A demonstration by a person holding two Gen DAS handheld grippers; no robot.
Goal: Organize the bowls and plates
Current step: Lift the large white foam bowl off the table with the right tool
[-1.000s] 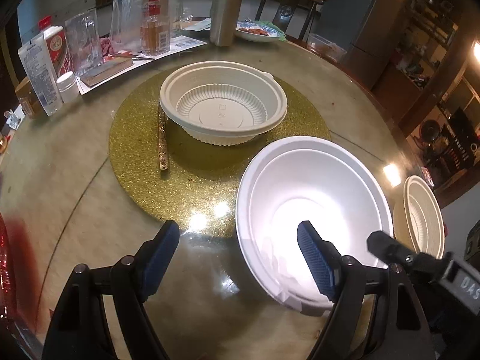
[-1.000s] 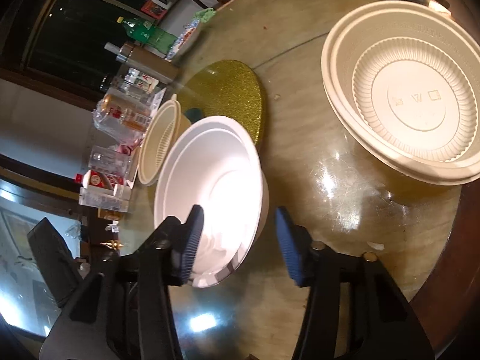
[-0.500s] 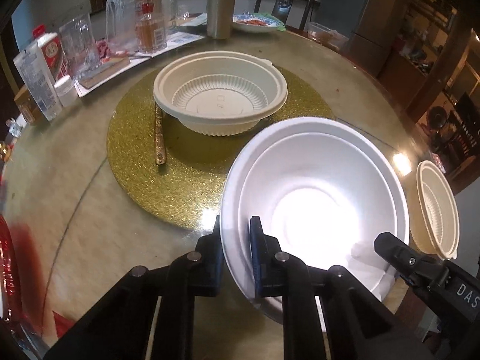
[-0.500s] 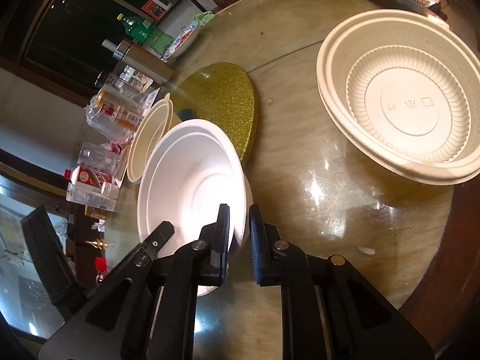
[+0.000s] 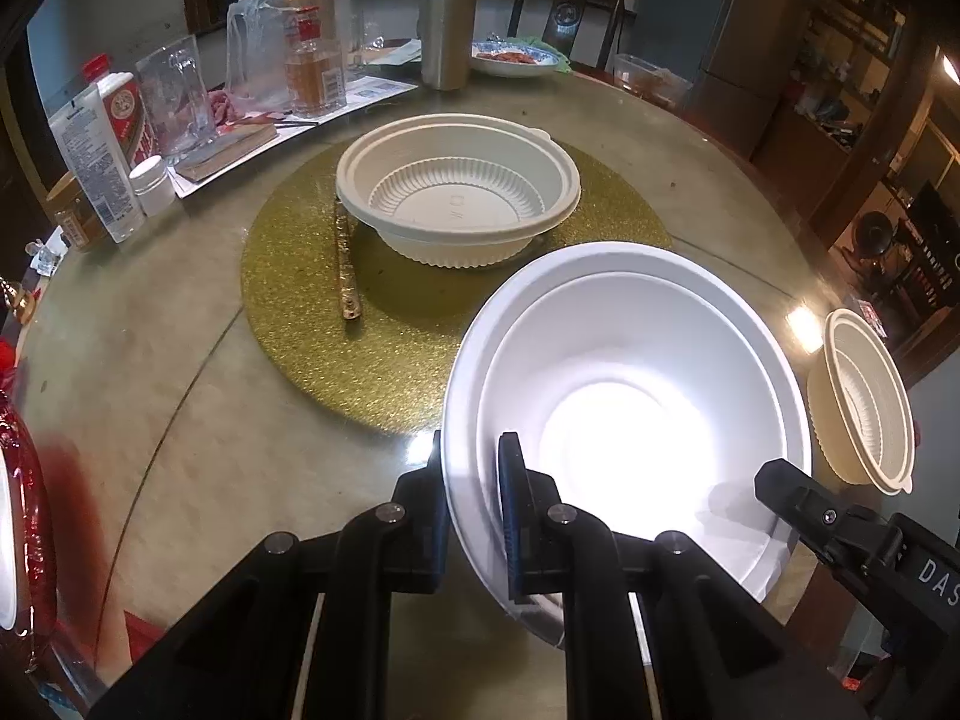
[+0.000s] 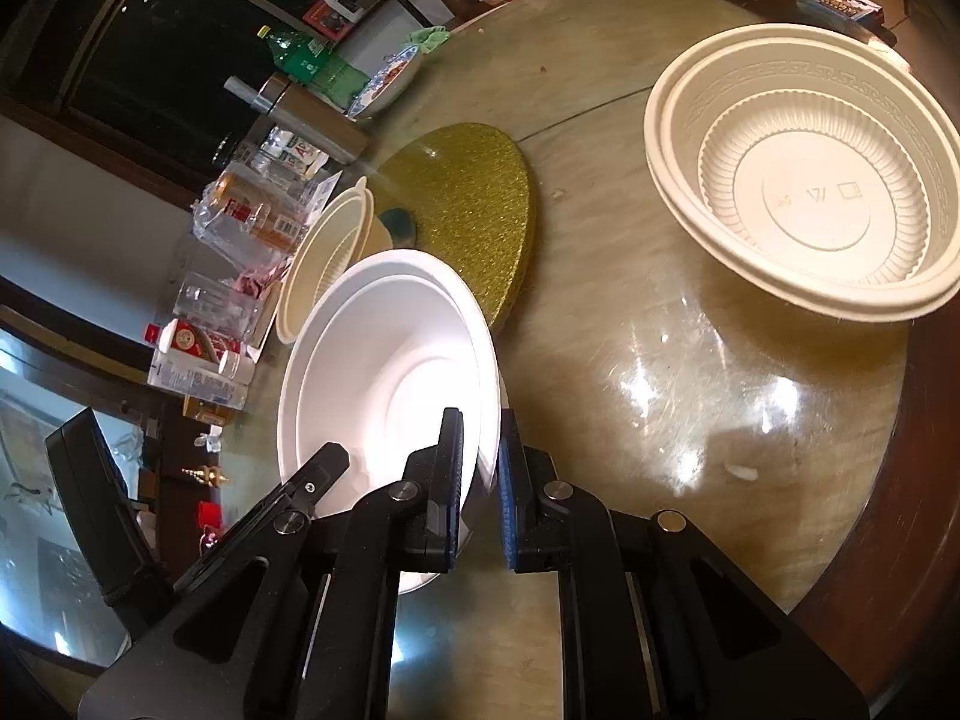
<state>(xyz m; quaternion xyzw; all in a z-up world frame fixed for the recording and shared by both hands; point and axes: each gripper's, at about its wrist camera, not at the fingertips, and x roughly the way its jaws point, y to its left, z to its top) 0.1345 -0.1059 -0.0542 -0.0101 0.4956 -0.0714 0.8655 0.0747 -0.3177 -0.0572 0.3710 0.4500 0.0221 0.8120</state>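
Observation:
A white bowl (image 5: 630,384) is held tilted above the table by both grippers. My left gripper (image 5: 471,480) is shut on its near-left rim. My right gripper (image 6: 480,456) is shut on the opposite rim of the same white bowl (image 6: 390,372); its body shows at the lower right of the left wrist view. A cream ribbed bowl (image 5: 456,192) sits on the round gold mat (image 5: 312,312). Another cream bowl (image 6: 810,198) sits on the table near its edge, and also shows in the left wrist view (image 5: 864,396).
Bottles, a glass mug (image 5: 177,96), a steel flask (image 5: 447,12) and a plate of food (image 5: 510,57) crowd the far side of the table. A gold stick (image 5: 347,264) lies on the mat. A red-rimmed object (image 5: 24,516) is at the left edge.
Both grippers closed from open onto opposite rims of the white bowl, and the bowl has lifted and tilted off the table.

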